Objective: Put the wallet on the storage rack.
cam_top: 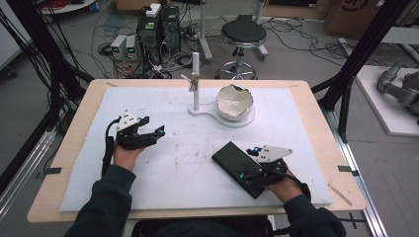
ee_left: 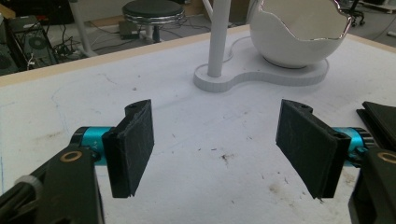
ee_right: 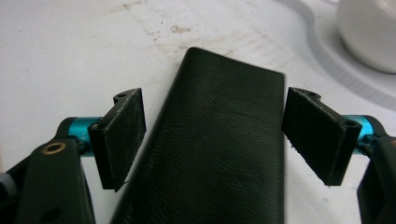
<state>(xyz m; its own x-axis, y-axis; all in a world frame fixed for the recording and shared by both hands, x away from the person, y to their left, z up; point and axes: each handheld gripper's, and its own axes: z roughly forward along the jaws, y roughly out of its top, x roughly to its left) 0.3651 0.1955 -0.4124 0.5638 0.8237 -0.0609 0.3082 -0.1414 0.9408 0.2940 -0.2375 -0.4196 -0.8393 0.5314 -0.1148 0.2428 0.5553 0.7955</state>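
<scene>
Spread jaws of the right gripper (ee_right: 212, 135) straddle a black leather case (ee_right: 219, 149) without touching it; it lies flat on the white mat (cam_top: 197, 168), long axis running diagonally toward far-left. Well apart, the left gripper (ee_left: 215, 144) gapes over bare mat, facing the white bowl (ee_left: 299, 32).

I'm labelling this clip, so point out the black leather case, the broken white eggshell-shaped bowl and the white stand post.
black leather case (ee_right: 219, 140), right gripper view, top face.
broken white eggshell-shaped bowl (cam_top: 235, 102), high view, inner wall.
white stand post (cam_top: 195, 81), high view, mid-shaft.
</scene>
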